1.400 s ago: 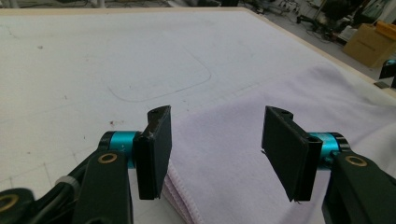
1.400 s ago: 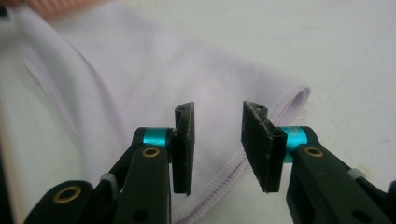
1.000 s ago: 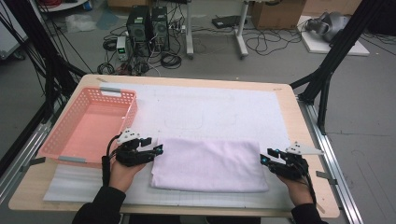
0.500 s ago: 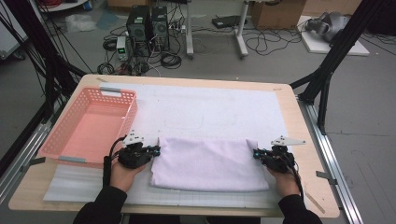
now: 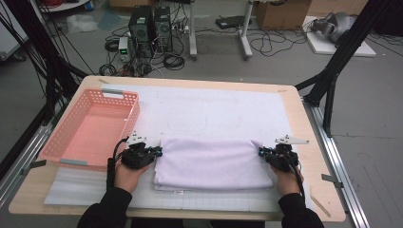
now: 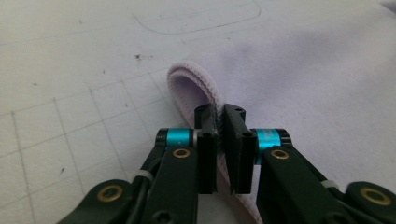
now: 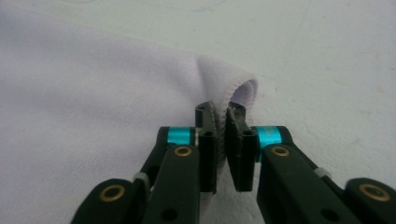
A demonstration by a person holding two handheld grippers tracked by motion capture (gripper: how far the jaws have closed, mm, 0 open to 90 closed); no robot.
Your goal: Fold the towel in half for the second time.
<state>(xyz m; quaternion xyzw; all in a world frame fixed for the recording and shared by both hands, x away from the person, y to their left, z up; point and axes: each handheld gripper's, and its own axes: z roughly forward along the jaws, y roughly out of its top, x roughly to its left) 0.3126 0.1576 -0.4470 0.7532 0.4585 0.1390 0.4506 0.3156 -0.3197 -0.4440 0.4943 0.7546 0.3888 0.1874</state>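
Both grippers sit at the near side of the table (image 5: 304, 114), one at each end of the folded lilac towel (image 5: 214, 161). On the person's left, the left gripper (image 5: 157, 152) has its jaws pinched on the towel's doubled hem; in the left gripper view the left gripper (image 6: 220, 116) shows only a narrow slit between its black jaws, with the rolled towel (image 6: 299, 74) edge caught in it. On the person's right, the right gripper (image 5: 262, 152) grips the opposite corner; in the right gripper view the right gripper (image 7: 220, 116) has the stitched towel (image 7: 93, 102) hem squeezed between nearly closed jaws. Both pairs of jaws have just eased open a little from their tightest, with cloth between them.

The towel lies flat on the white gridded mat (image 5: 214, 109), near the table's front edge, its layers showing along the near side. Just left of the left gripper stands the pink basket (image 5: 62, 137); its floor is bare, and its near right corner is close to the left hand (image 5: 128, 173).

Beyond the towel the mat stretches bare to the table's far edge, giving open room forward. To the right of the right hand (image 5: 286, 178) a strip of wood runs to the table's edge. Behind the table, computer towers (image 5: 149, 26) and cables lie on the floor.
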